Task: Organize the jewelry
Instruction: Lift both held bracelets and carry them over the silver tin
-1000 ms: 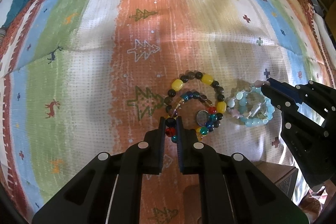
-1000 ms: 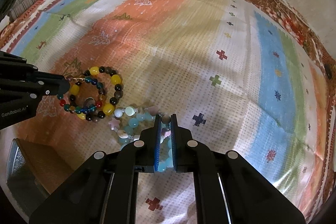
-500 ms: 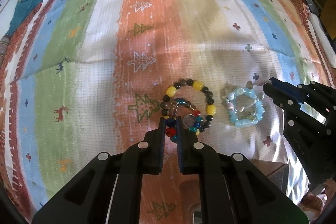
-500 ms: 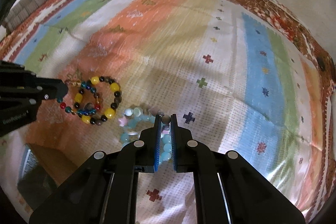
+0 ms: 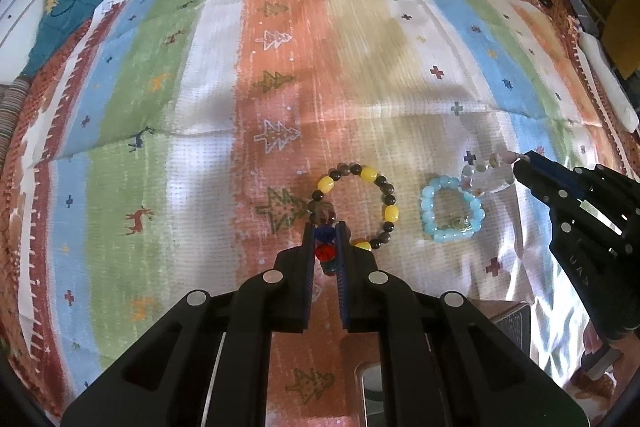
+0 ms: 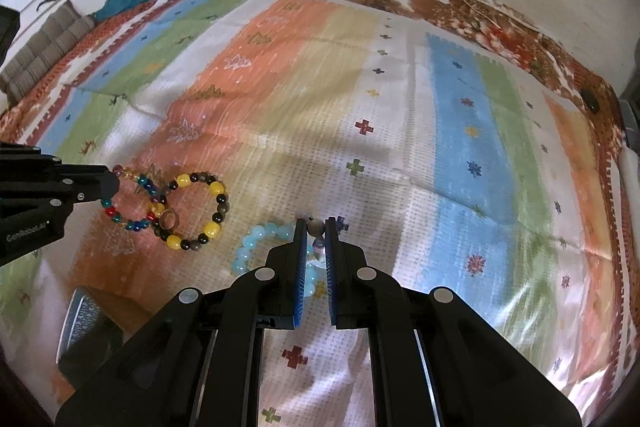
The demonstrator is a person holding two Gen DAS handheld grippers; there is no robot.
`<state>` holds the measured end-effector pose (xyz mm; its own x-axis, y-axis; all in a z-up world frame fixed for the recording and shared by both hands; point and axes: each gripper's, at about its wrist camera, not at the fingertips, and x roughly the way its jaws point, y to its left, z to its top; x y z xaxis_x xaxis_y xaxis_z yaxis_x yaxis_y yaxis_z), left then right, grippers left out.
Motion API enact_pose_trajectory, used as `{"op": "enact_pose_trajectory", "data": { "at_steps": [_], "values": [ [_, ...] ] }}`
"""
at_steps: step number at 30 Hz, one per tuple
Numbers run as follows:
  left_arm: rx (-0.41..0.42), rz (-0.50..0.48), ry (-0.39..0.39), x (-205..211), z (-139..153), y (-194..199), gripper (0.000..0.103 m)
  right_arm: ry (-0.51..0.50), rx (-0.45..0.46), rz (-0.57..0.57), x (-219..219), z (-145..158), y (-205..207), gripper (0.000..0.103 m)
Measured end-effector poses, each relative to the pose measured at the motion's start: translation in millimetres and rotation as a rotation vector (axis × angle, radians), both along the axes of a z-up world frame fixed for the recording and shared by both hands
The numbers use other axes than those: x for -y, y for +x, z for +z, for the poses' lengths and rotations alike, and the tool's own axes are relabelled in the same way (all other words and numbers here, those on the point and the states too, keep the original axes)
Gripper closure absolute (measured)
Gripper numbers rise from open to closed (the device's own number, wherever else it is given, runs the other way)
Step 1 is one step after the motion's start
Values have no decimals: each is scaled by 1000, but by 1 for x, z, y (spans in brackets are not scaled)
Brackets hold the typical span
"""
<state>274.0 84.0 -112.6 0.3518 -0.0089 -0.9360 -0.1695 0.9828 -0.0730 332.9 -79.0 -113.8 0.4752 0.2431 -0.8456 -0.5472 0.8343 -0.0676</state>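
Left wrist view: your left gripper (image 5: 325,239) pinches the red-and-blue bracelet (image 5: 325,245); the yellow-and-brown bracelet (image 5: 386,203) lies flat on the striped cloth (image 5: 160,107), with the pale blue bracelet (image 5: 450,211) now apart on its right. Right wrist view: your right gripper (image 6: 316,239) pinches the pearly bracelet (image 6: 314,227), pulled off the pale blue one since before.

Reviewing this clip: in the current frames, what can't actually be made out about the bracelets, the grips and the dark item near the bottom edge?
- Multicoloured bracelet: left wrist view, mostly hidden by the left gripper; its loop shows only in the right wrist view.
- Pale bracelet: right wrist view, largely hidden between the right gripper fingers; overexposed in the left wrist view.
- Dark box: cut off by gripper bodies; contents unreadable.
- Small ring: blurred; whether it is attached to the yellow-and-dark bracelet is unclear.
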Motion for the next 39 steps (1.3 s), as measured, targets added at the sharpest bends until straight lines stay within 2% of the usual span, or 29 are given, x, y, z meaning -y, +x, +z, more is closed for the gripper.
{"op": "enact_pose_trajectory", "data": {
  "at_steps": [5, 15, 20, 39],
  "values": [
    [16, -2, -4, 1, 6, -5, 94, 48, -35, -10, 4, 3, -2, 93],
    [78, -21, -7, 13, 29, -20, 94, 65, -5, -25, 8, 18, -17, 93],
    [116, -30, -14, 19, 43, -30, 94, 111, 1, -38, 13, 31, -26, 93],
    [222, -102, -42, 46, 81, -73, 94, 183, 62, 18, 17, 67, -73, 93]
  ]
}}
